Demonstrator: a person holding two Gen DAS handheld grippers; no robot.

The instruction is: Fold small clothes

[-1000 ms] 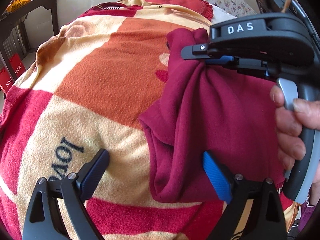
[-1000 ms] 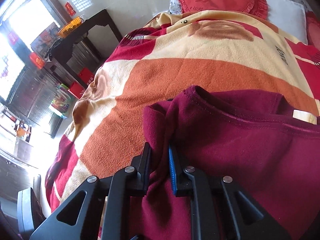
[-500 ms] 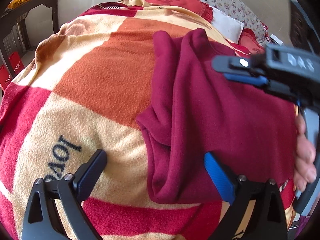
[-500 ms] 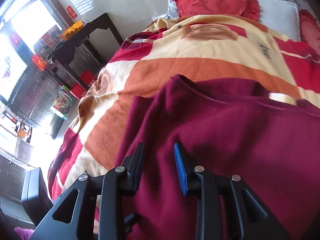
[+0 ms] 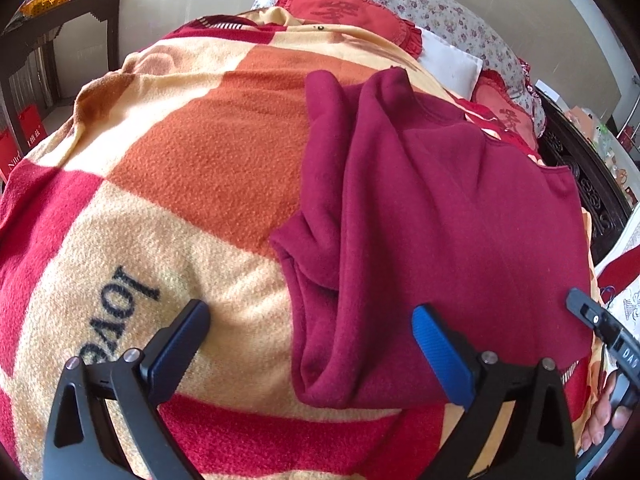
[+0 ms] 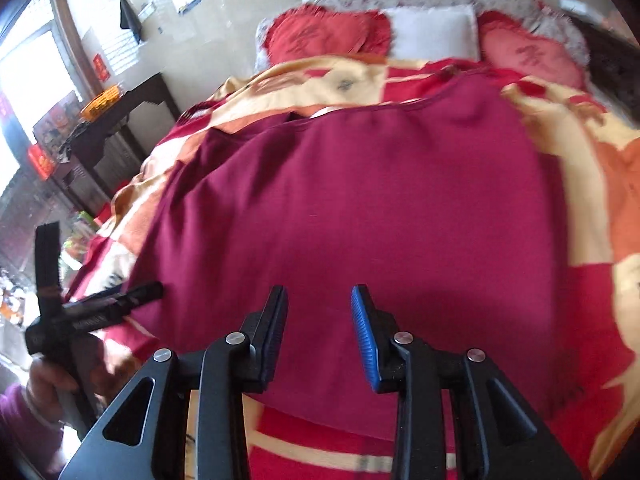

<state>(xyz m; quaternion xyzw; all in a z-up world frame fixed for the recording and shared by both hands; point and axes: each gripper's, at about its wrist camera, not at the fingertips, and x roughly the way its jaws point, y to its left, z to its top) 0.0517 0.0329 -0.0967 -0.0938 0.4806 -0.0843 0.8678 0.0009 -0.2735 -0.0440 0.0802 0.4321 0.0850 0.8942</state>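
A dark red fleece garment (image 5: 440, 216) lies on the blanket, its left side folded over the body with a bunched fold near the hem. It also fills the middle of the right wrist view (image 6: 360, 208). My left gripper (image 5: 312, 340) is open and empty, hovering just above the garment's lower left edge. My right gripper (image 6: 320, 320) is open and empty above the garment's near edge. The right gripper's tip shows at the far right of the left wrist view (image 5: 600, 324), and the left gripper shows at the left of the right wrist view (image 6: 92, 308).
An orange, cream and red checked blanket (image 5: 168, 184) covers the bed. Red heart cushions (image 6: 324, 36) and a white pillow (image 6: 432, 32) lie at the head. A dark wooden table (image 6: 120, 120) stands left of the bed.
My right gripper let go of the garment's folded edge, opened and drew back toward the near edge of the bed. The folded side now lies flat. My left gripper stayed open in place.
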